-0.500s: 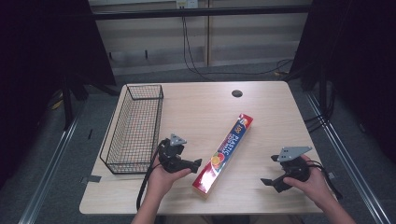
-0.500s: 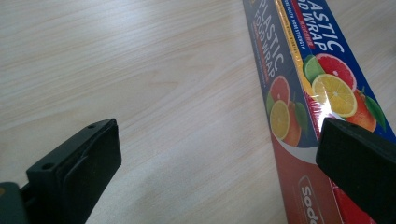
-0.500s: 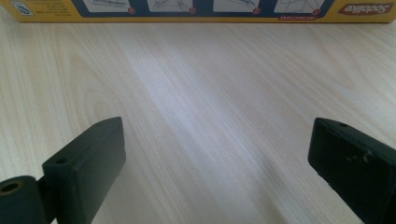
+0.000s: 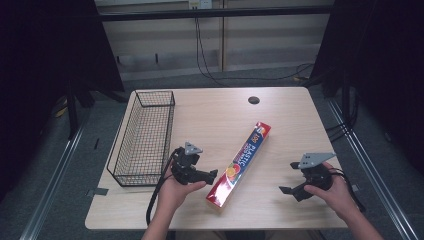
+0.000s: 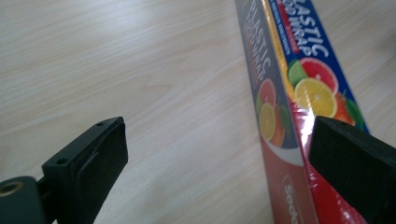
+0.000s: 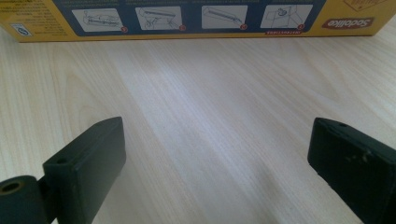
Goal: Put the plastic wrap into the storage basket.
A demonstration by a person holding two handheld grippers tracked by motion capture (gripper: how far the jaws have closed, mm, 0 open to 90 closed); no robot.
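The plastic wrap box (image 4: 240, 163) lies on the desk (image 4: 210, 112), long axis running 1 to 7 o'clock. The left gripper (image 4: 206, 176), jaws apart, sits just beside its near end, probably nearer than the right gripper (image 4: 289, 190), also apart.

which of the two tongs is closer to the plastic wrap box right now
The left tongs: one jaw nearly meets the plastic wrap box near its lower end, while the right tongs sit apart across bare table.
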